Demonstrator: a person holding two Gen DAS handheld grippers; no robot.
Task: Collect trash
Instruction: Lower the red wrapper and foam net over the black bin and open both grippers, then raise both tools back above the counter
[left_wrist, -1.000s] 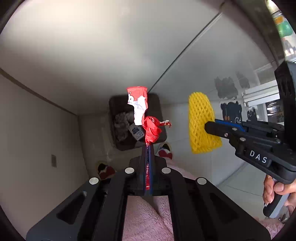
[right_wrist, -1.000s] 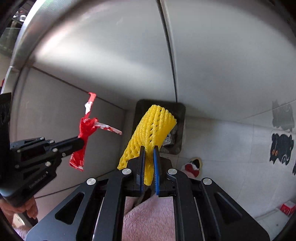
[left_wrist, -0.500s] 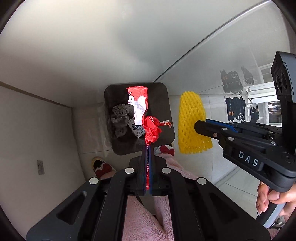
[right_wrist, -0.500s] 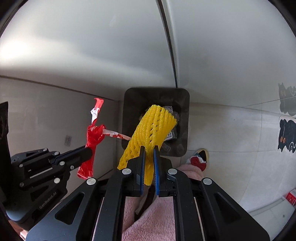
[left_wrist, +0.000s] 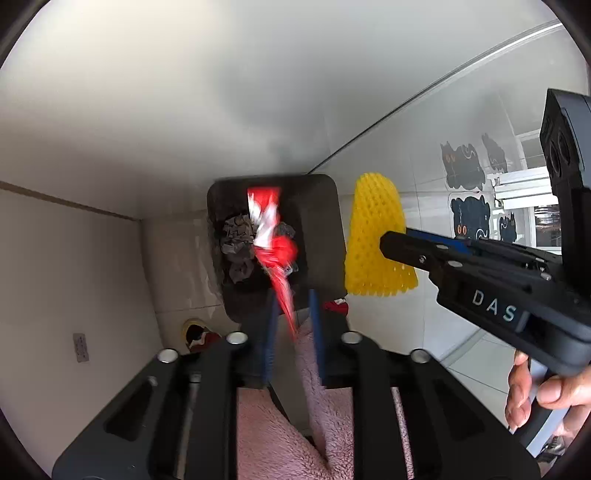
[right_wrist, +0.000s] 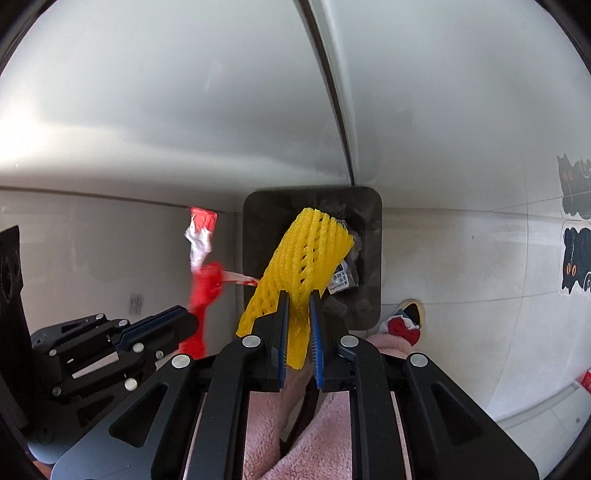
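A dark rectangular trash bin (left_wrist: 317, 221) stands on the floor below, with crumpled trash inside; it also shows in the right wrist view (right_wrist: 369, 258). My left gripper (left_wrist: 291, 306) is open, and a red and white wrapper (left_wrist: 271, 236) hangs blurred between its jaws, over the bin. The wrapper also shows in the right wrist view (right_wrist: 203, 266). My right gripper (right_wrist: 298, 314) holds a yellow foam fruit net (right_wrist: 306, 258) above the bin; its jaws stand slightly apart around the net. The net also shows in the left wrist view (left_wrist: 373, 236).
White walls meet in a corner behind the bin. The person's pink fluffy trousers (left_wrist: 288, 435) and red and white slippers (right_wrist: 404, 325) are right below the grippers. Black cat stickers (left_wrist: 469, 214) are on the floor tiles at right. A wall socket (left_wrist: 80, 347) is at left.
My left gripper has opened and the red wrapper is slipping out, blurred, over the bin. Both grippers have come closer above the bin. The right jaws have parted slightly around the net.
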